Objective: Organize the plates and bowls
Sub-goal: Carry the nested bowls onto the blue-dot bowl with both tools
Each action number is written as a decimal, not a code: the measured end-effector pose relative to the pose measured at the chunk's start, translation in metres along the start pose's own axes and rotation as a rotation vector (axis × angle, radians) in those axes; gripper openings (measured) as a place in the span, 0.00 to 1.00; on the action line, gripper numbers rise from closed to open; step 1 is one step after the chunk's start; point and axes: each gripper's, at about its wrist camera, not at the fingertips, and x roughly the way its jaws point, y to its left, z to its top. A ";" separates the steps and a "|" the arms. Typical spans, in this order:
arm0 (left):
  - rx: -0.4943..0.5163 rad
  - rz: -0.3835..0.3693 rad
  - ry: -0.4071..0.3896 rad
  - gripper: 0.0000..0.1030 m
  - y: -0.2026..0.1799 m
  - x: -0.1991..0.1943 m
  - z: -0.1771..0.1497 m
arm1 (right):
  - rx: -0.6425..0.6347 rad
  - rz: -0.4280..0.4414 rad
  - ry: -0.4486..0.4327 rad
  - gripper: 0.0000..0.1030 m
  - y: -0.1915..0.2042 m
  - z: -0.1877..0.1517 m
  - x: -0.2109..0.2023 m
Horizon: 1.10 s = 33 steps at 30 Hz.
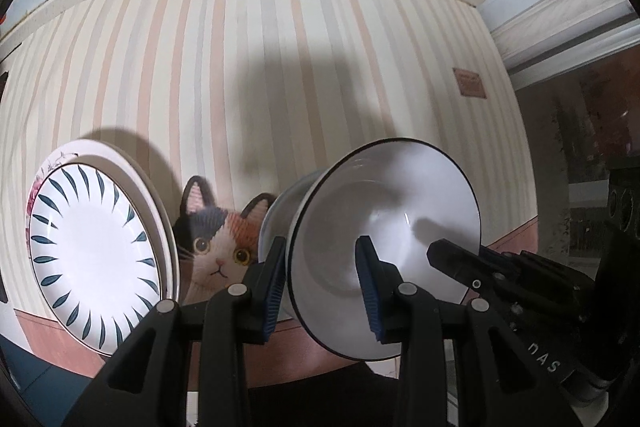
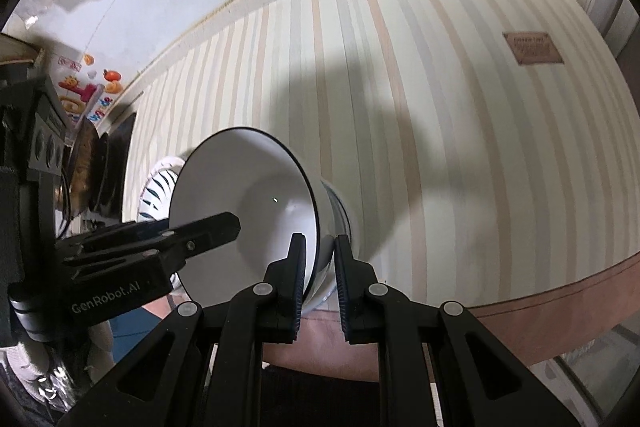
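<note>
You've got both hand-held grippers on one white bowl [image 1: 384,227], held above the striped counter [image 1: 240,67]. Left hand-held gripper [image 1: 324,291] is nearly closed, pinching the rim; right hand-held gripper [image 2: 320,283] is nearly closed on the opposite wall. "GenRobot.AI" reads on the left one's body. Plates [image 1: 92,251] lean beside a cat mat [image 1: 216,247]. The brown label [image 2: 532,47] is unreadable.

Glossy white ceramic bowl [image 1: 384,227], matt striped cloth [image 1: 280,47]
</note>
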 end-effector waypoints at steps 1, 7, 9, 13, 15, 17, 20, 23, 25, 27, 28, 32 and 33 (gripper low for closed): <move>0.003 0.009 0.003 0.30 0.001 0.002 -0.001 | 0.002 0.000 0.007 0.16 -0.001 -0.002 0.003; 0.009 0.039 0.017 0.30 0.005 0.011 -0.009 | 0.024 0.010 0.034 0.16 -0.005 -0.012 0.019; 0.008 0.041 0.014 0.30 0.005 0.012 -0.010 | 0.023 0.008 0.034 0.16 -0.004 -0.012 0.021; 0.027 0.068 0.005 0.30 0.002 0.014 -0.010 | 0.015 0.004 0.035 0.16 -0.002 -0.006 0.021; 0.036 0.077 0.007 0.30 0.002 0.015 -0.010 | 0.012 0.001 0.036 0.16 -0.001 -0.006 0.022; 0.040 0.086 0.010 0.30 0.002 0.016 -0.009 | 0.012 -0.002 0.036 0.16 0.000 -0.003 0.021; 0.040 0.100 0.006 0.30 0.004 0.017 -0.007 | 0.017 0.004 0.046 0.16 0.000 -0.003 0.023; 0.037 0.103 0.006 0.31 0.006 0.018 -0.006 | 0.027 0.000 0.047 0.16 0.001 -0.003 0.026; 0.033 0.104 0.008 0.32 0.006 0.019 -0.006 | 0.020 -0.015 0.033 0.16 0.002 -0.001 0.024; 0.035 0.108 0.006 0.31 0.006 0.019 -0.007 | 0.015 -0.017 0.033 0.17 0.003 0.001 0.023; 0.039 0.110 0.005 0.31 0.006 0.018 -0.007 | 0.016 -0.017 0.034 0.17 0.003 0.001 0.023; 0.045 0.115 0.004 0.32 0.005 0.018 -0.007 | 0.015 -0.028 0.031 0.17 0.004 0.000 0.023; 0.044 0.114 0.005 0.32 0.005 0.018 -0.007 | 0.022 -0.029 0.030 0.17 0.004 0.000 0.023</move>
